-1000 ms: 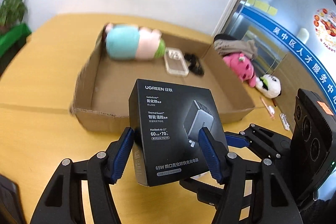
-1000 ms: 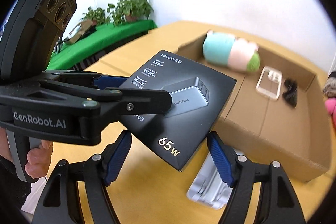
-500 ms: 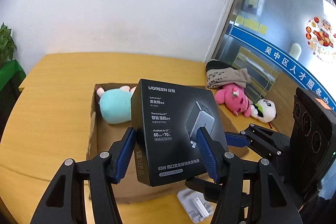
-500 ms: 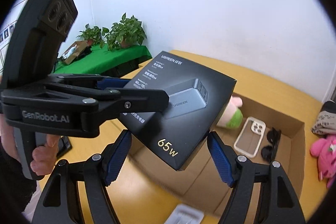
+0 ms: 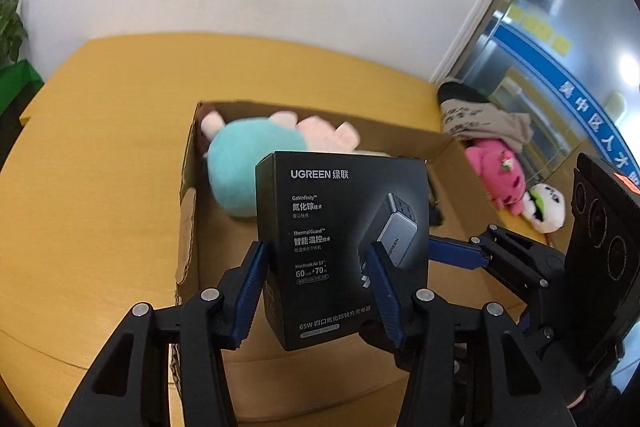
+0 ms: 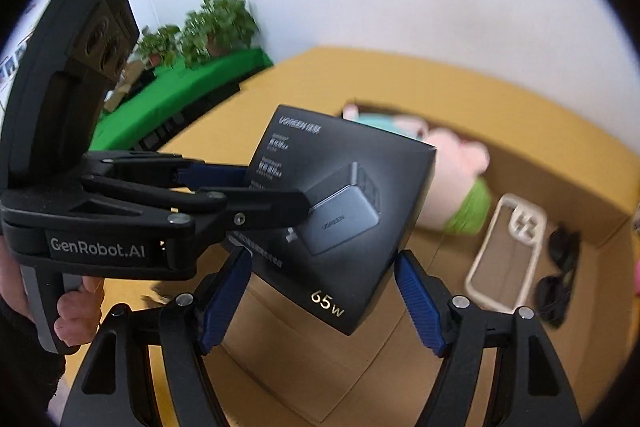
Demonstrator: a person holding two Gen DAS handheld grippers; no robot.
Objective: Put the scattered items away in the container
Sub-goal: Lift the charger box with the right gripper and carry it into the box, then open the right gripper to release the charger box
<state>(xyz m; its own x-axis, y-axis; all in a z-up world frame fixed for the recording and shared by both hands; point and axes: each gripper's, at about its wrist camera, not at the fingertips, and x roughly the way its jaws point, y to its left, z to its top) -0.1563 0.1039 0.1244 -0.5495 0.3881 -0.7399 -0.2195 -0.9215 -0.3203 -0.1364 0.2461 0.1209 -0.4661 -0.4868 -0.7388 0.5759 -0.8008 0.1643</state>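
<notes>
My left gripper (image 5: pixel 316 291) is shut on a black UGREEN charger box (image 5: pixel 344 227) and holds it upright above the open cardboard box (image 5: pixel 188 211). The charger box also shows in the right wrist view (image 6: pixel 352 203), gripped from the left by the left gripper (image 6: pixel 276 187). My right gripper (image 6: pixel 324 295) is open and empty; its fingers stand on either side of the charger box's lower corner without touching it. It also shows at the right of the left wrist view (image 5: pixel 460 253).
In the cardboard box (image 6: pixel 600 243) lie a teal and pink plush (image 5: pixel 248 163), a clear phone case (image 6: pixel 504 255) and black sunglasses (image 6: pixel 560 271). Right of it on the yellow table (image 5: pixel 100 147) are a pink plush (image 5: pixel 496 175), a panda plush (image 5: pixel 546 207) and folded cloth (image 5: pixel 484 119).
Both grippers rose and then moved forward over the cardboard box with the charger box. The white stand on the table near the box front has dropped out of view.
</notes>
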